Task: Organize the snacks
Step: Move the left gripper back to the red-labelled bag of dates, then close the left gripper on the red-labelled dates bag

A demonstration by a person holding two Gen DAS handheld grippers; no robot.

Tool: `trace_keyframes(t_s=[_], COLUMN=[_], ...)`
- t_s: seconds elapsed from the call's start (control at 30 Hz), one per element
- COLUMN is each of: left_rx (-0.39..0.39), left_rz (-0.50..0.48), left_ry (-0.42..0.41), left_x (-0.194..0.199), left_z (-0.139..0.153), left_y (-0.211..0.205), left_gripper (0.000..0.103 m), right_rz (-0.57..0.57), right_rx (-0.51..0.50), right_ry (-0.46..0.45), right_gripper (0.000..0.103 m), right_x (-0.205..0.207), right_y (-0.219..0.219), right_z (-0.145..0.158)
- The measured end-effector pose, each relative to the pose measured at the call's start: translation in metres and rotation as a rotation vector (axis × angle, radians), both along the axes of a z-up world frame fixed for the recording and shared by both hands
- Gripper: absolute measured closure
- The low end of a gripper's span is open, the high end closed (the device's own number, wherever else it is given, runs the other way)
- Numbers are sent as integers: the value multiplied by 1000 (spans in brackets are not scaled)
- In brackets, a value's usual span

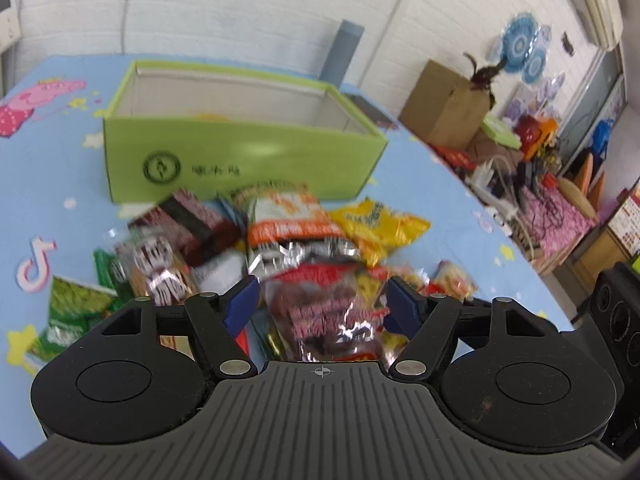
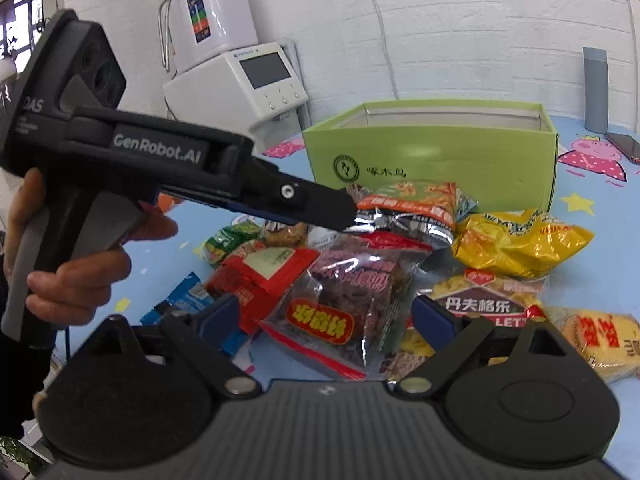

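A pile of snack packs lies on the blue cartoon tablecloth (image 1: 48, 168) in front of an open light-green box (image 1: 240, 156) (image 2: 432, 152). My left gripper (image 1: 322, 300) is open above the pile, over a clear pack of brown snacks (image 1: 328, 312). The right wrist view shows the left gripper (image 2: 340, 208) from the side, its tip over an orange and silver pack (image 2: 412, 208). My right gripper (image 2: 326, 316) stands open, and the clear pack of brown snacks (image 2: 352, 292) lies between its fingers without being pressed. A yellow bag (image 2: 520, 244) lies to the right.
A person's hand (image 2: 80, 280) holds the left gripper's handle. A phone (image 2: 624, 146) and a grey cylinder (image 2: 595, 92) are behind the box. White appliances (image 2: 236, 76) stand at the wall. A cardboard box (image 1: 448, 108) and clutter sit beyond the table's right edge.
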State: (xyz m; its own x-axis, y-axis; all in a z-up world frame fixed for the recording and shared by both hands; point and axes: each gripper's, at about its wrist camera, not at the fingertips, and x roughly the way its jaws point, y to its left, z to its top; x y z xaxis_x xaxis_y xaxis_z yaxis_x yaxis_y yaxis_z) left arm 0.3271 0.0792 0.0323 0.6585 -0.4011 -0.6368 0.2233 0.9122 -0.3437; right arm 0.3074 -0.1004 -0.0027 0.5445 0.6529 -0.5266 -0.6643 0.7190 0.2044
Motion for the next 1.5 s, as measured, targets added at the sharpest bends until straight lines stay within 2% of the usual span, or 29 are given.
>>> trace_keyframes(t_s=[0.03,0.17,0.3,0.4,0.53,0.63,0.73,0.87,1.0,1.17,1.37,1.43,1.5], left_rx=[2,-28,-51,-64,-30,12,-13,-80,-143,-194,-189,-167,-151], left_rz=[-1,-12,-13,-51,-125,-159,-105,1,70,82,53,60,73], left_ry=[20,99,102,102,93,87,47,4,55,141,179,168,140], left_x=[1,1,-15,-26,-32,-38,-52,-78,-100,-112,-102,-101,-106], left_z=[-6,-22,-24,-24,-24,-23,-12,3,-3,-26,-41,-40,-35], left_y=[-2,-5,-5,-10,-30,-41,-31,-5,10,12,3,2,5], left_gripper=[55,67,69,68,62,64,64,58,58,58,58,59,57], right_rz=[-4,24,23,13,-1,-4,0,-74,-90,-57,17,25,-12], right_rx=[-11,-4,-16,-18,10,16,27,-7,-53,-69,-56,-54,-73], right_ry=[-2,15,17,29,56,66,71,-25,-29,27,31,34,24], right_gripper=[10,10,9,9,9,10,10,10,10,10,10,10,10], right_x=[0,0,-11,-31,-65,-86,-100,-102,-78,-70,-96,-101,-100], right_y=[5,15,17,8,-2,-4,-14,-30,-24,-12,-3,-2,-6], right_z=[-3,-8,-7,-6,-7,-9,-4,11,3,-15,-14,-14,-13])
